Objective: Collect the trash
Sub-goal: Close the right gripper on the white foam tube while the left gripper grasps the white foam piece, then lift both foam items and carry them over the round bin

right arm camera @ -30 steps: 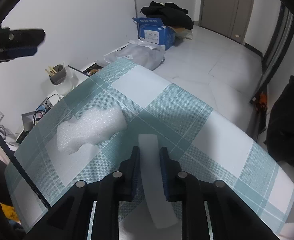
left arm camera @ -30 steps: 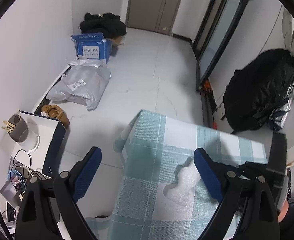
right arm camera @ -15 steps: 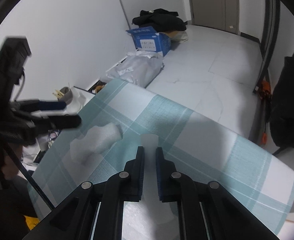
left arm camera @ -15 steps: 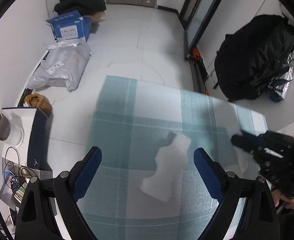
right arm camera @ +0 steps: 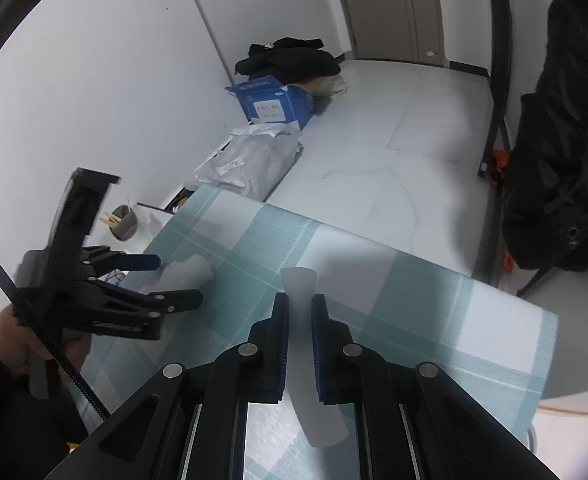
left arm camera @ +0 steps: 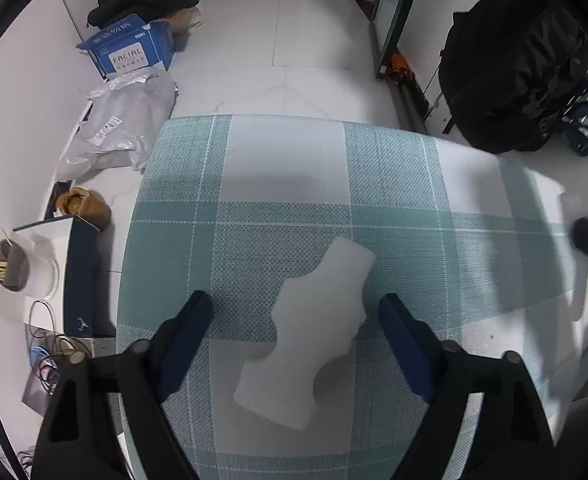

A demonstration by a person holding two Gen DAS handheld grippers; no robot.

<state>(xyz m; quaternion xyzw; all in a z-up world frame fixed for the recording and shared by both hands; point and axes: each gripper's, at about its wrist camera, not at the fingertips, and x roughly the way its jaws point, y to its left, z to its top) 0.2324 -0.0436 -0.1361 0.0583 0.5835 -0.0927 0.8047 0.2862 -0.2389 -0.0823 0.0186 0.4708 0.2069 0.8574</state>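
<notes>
Foam chunk lying flat on checked tablecloth, right between the spread jaws of left gripper, neither blue pad touching it yet. Jaws just been closing in a bit, foam sitting in the gap, not gripped. Pointing steeply down onto it. Same chunk seen from right wrist view, one finger of the left gripper above it, the other below, a hand on the handle.

Second piece: white foam strip clamped tight between the pads of right gripper, one end poking out past the fingertips, the other running back between the fingers toward the camera. Appears lifted off the cloth, though hard to be sure from this angle.

Progress, judged: one scrap of two picked up, second lined up for a pinch but not taken. No other loose scraps visible on the cloth near either set of jaws. Left to do: squeeze on the chunk across its narrow waist, lift, then carry both to a bin. No bin or trash bag identifiable in either view, so drop-off spot unknown. Grey plastic bag and blue carton on the floor well beyond the jaws, cannot tell if either is part of the job
</notes>
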